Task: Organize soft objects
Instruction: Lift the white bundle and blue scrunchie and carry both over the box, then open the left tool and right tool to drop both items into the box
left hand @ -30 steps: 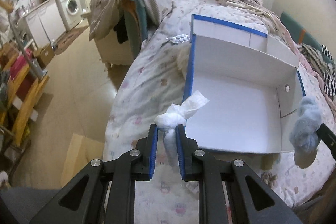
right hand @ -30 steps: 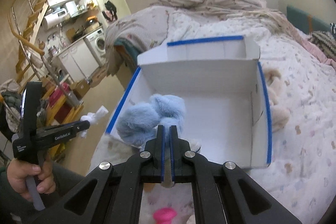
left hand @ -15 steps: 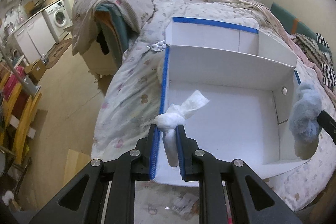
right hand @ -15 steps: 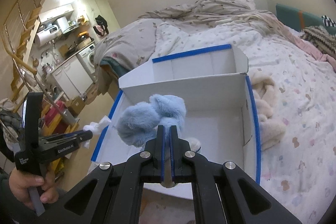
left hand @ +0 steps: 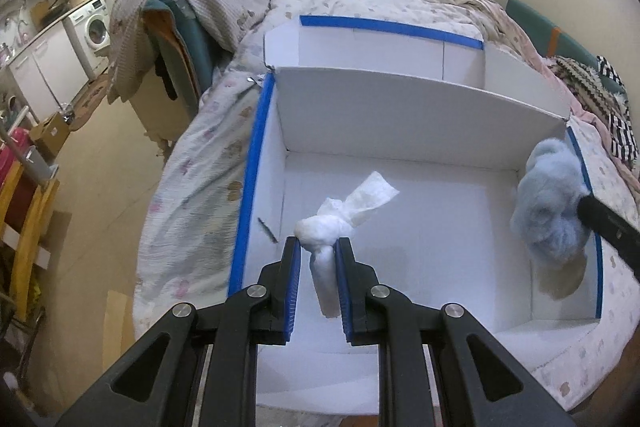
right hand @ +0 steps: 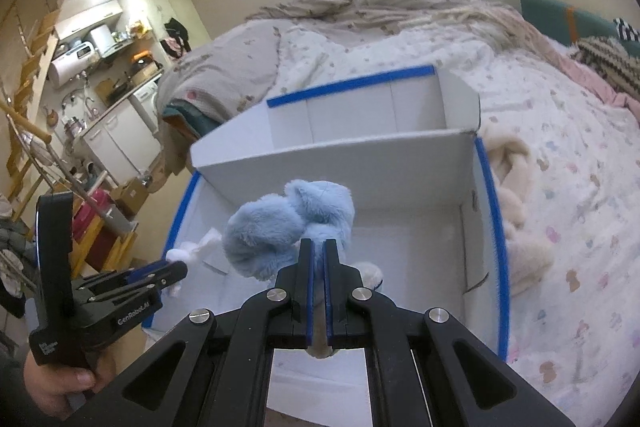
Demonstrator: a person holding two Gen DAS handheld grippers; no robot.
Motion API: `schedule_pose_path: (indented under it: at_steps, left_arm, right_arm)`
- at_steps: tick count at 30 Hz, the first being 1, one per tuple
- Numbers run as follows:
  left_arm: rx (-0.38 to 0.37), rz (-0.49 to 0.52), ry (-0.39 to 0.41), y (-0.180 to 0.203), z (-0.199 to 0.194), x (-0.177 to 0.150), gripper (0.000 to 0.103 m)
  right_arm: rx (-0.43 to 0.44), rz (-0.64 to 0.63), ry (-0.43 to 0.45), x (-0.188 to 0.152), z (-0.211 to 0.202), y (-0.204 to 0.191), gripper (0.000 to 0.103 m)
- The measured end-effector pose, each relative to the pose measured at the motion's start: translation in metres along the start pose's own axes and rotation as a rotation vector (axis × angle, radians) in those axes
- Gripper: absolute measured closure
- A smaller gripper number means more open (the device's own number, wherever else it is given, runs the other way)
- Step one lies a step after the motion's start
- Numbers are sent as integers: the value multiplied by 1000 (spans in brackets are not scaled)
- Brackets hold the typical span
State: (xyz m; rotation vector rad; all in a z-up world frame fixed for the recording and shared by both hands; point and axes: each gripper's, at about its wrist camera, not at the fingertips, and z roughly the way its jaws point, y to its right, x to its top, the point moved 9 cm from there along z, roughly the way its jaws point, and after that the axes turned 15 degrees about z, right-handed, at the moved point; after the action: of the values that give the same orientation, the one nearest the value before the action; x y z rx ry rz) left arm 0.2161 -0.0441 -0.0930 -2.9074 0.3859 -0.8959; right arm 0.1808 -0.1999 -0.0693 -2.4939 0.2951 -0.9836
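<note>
Two hand-held black two-finger grippers with blue pads, both angled downward.
Left gripper (left hand: 318, 253): jaws clamped on a knotted white cloth bundle (left hand: 326, 227). Right gripper (right hand: 318, 253): jaws nearly together, pinching a fluffy light-blue plush (right hand: 280, 227). Bare hand (right hand: 60, 383) grasps the left grip.

A: How do the grippers look?
B: Both are black, with triangular cut-outs, silver screws and blue pads. The left gripper (left hand: 318, 247) has white "GenRobot.AI" lettering; the right gripper (right hand: 318, 247) matches.
</note>
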Motion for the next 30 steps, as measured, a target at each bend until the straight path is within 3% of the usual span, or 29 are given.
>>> schedule_pose_path:
  at_steps: [8, 21, 30]
  left_arm:
    - [-35, 33, -70, 15, 27, -4, 87]
    - [-1, 99, -85, 24, 40, -4, 87]
    - [-21, 58, -115, 26, 47, 1, 87]
  right_arm:
    - [-45, 25, -87, -22, 26, 4, 97]
    - [-109, 72, -156, -28, 45, 25, 97]
    - [-130, 120, -189, -30, 53, 37, 97]
